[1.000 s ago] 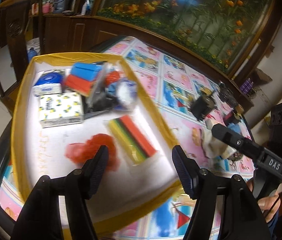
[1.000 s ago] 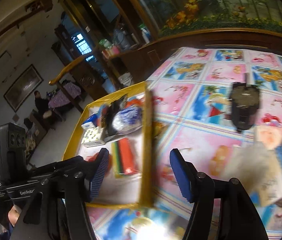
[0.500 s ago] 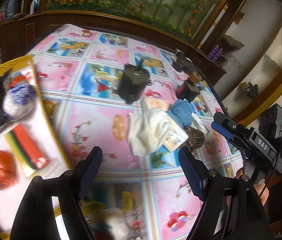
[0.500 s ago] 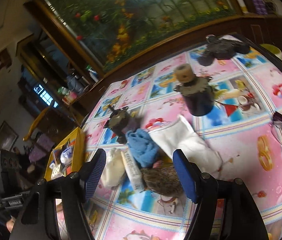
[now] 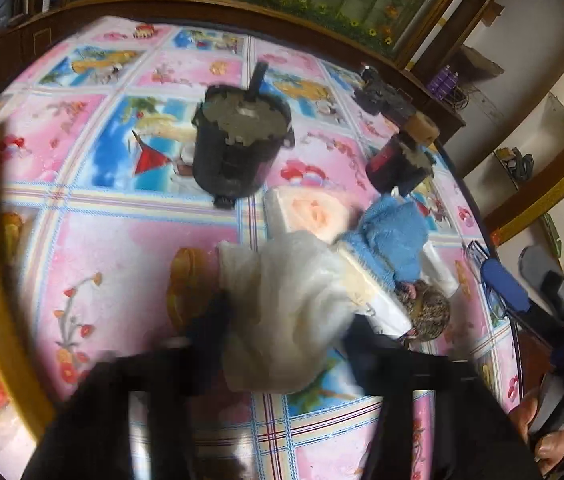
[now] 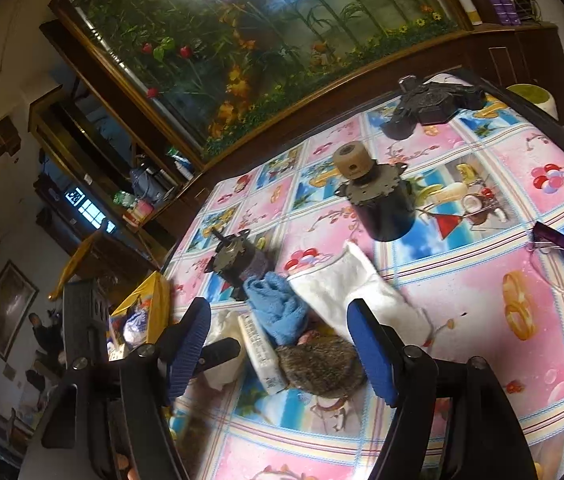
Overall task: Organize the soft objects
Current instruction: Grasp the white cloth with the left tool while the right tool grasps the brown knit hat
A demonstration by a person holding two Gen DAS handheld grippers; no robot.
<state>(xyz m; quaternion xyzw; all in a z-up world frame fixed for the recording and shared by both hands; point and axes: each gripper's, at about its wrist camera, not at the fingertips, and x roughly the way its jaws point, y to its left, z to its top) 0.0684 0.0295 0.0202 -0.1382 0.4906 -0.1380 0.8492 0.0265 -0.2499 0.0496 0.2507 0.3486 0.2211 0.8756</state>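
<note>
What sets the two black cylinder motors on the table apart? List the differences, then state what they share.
1. Top: the left motor ends in a thin dark shaft; the right motor carries a tan wooden wheel.
2. Place: the left motor stands nearer the yellow tray, just behind the blue towel; the right motor stands farther off, beyond the flat white cloth.
Shared: dark cylindrical bodies with grey, notched top plates, both upright.
</note>
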